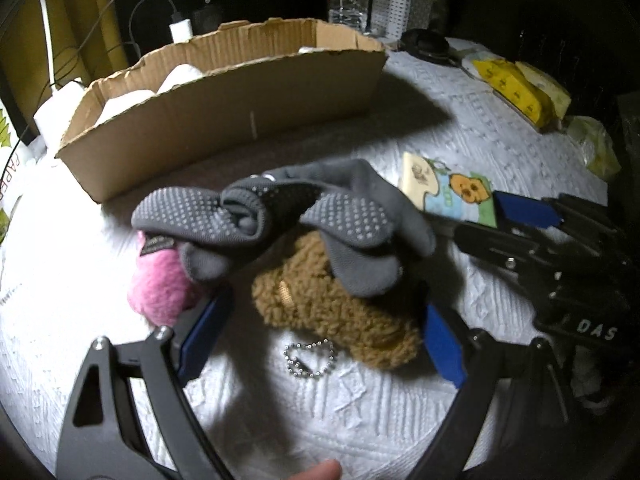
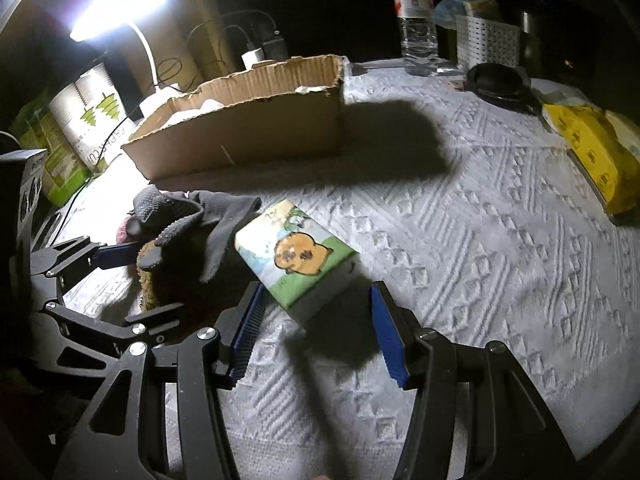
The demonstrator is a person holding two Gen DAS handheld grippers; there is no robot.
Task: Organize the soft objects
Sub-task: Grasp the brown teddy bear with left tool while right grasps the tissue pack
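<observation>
A pile of soft things lies on the white quilted cloth (image 1: 340, 412): grey dotted gloves (image 1: 280, 216) on top of a tan fuzzy plush (image 1: 332, 308) with a bead chain (image 1: 308, 360), and a pink plush (image 1: 160, 288) to the left. My left gripper (image 1: 320, 336) is open, its blue pads on either side of the tan plush. My right gripper (image 2: 316, 328) is open around the near end of a tissue pack with a cartoon animal (image 2: 296, 260). The pack also shows in the left wrist view (image 1: 448, 188). The gloves (image 2: 192, 216) lie left of it.
A torn cardboard box (image 1: 224, 108) with white things inside stands behind the pile; it also shows in the right wrist view (image 2: 248, 128). A water bottle (image 2: 416, 20), a white basket (image 2: 488, 40), a black object (image 2: 500, 84) and yellow packs (image 2: 596, 152) stand at the back and right. Chargers and cables lie behind the box.
</observation>
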